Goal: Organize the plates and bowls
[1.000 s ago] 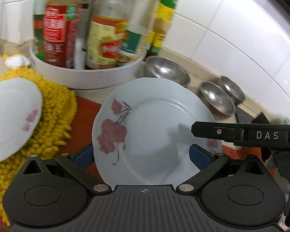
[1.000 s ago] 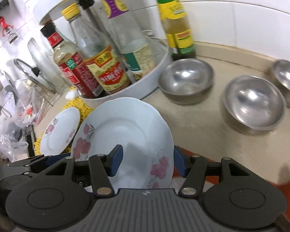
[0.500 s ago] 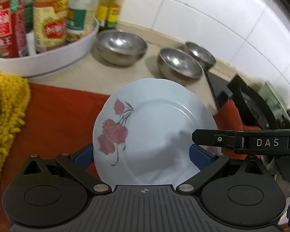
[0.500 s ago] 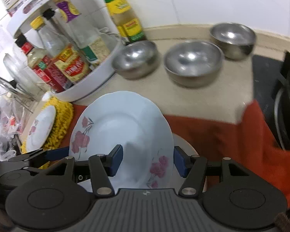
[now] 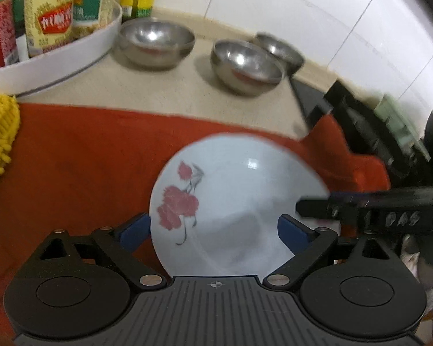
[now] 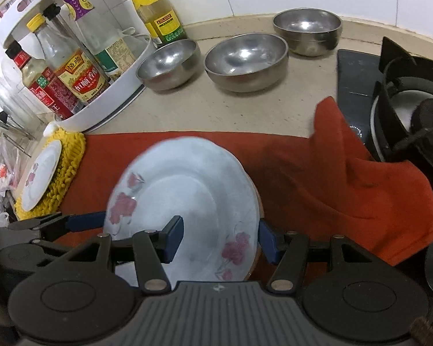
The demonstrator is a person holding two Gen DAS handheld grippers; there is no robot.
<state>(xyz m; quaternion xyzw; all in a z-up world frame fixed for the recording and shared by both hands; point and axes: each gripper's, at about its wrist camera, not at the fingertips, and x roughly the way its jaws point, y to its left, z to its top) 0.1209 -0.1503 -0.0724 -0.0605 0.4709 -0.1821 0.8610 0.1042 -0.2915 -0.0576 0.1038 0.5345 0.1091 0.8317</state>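
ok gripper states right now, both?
Left hand-held gripper: shut on the floral plate.
Right hand-held gripper: shut on the same plate.

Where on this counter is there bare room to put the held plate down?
Red cloth lies bare between the yellow mat and the stove; a bare counter strip runs before the three steel bowls. Crowded: bottle rack, left.

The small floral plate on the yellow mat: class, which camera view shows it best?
The right wrist view: the small floral plate lies fully visible on the yellow mat. The left wrist view shows only the mat's edge, not that plate.
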